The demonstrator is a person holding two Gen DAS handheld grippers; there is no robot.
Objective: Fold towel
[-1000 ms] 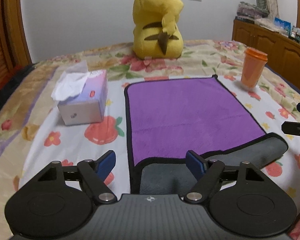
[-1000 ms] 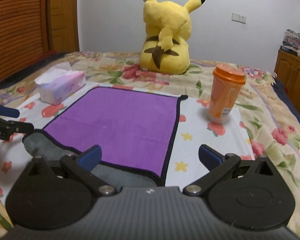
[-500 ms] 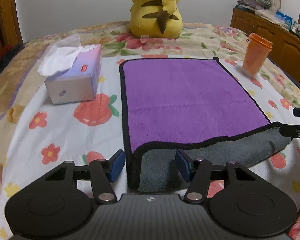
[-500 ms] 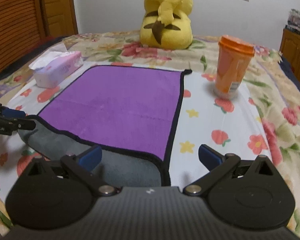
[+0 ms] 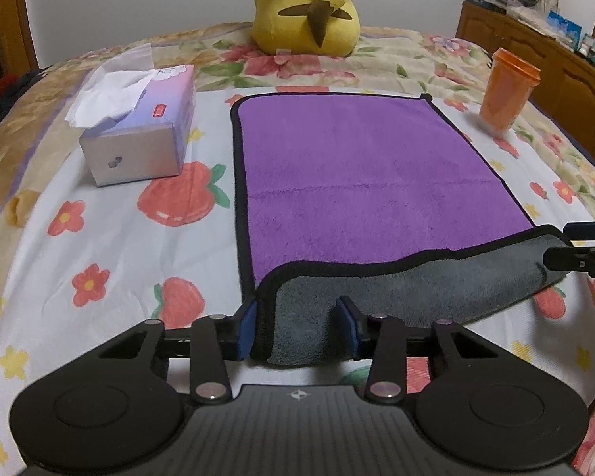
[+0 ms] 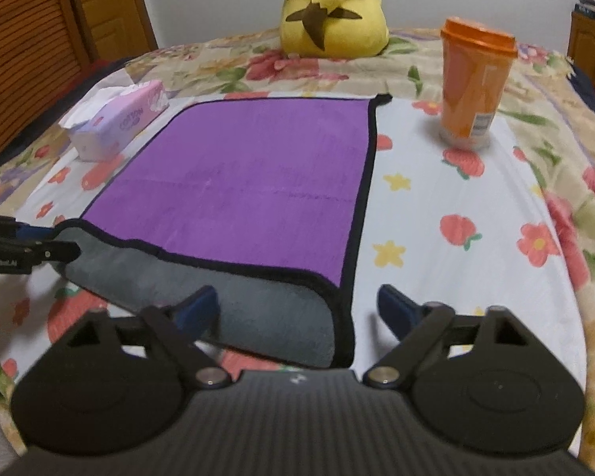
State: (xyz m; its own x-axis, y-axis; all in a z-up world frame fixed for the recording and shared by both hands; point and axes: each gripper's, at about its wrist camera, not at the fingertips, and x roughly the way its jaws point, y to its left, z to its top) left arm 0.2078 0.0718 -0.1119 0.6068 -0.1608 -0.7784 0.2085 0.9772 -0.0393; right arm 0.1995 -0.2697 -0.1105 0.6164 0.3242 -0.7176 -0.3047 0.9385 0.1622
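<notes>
The bed [image 5: 111, 254], covered by a floral sheet, carries every item. The towel [image 5: 369, 174], purple with a black edge, lies flat mid-bed; its near edge is turned over, showing the grey underside. A yellow plush toy [image 5: 305, 12] sits at the far side. A tissue box [image 5: 139, 139] stands left of the towel; an orange cup [image 6: 474, 87] stands right. The left gripper [image 5: 297, 327] straddles the near-left towel corner, fingers apart, not yet clamped. The right gripper [image 6: 297, 309] is released, spread around the near-right corner.
</notes>
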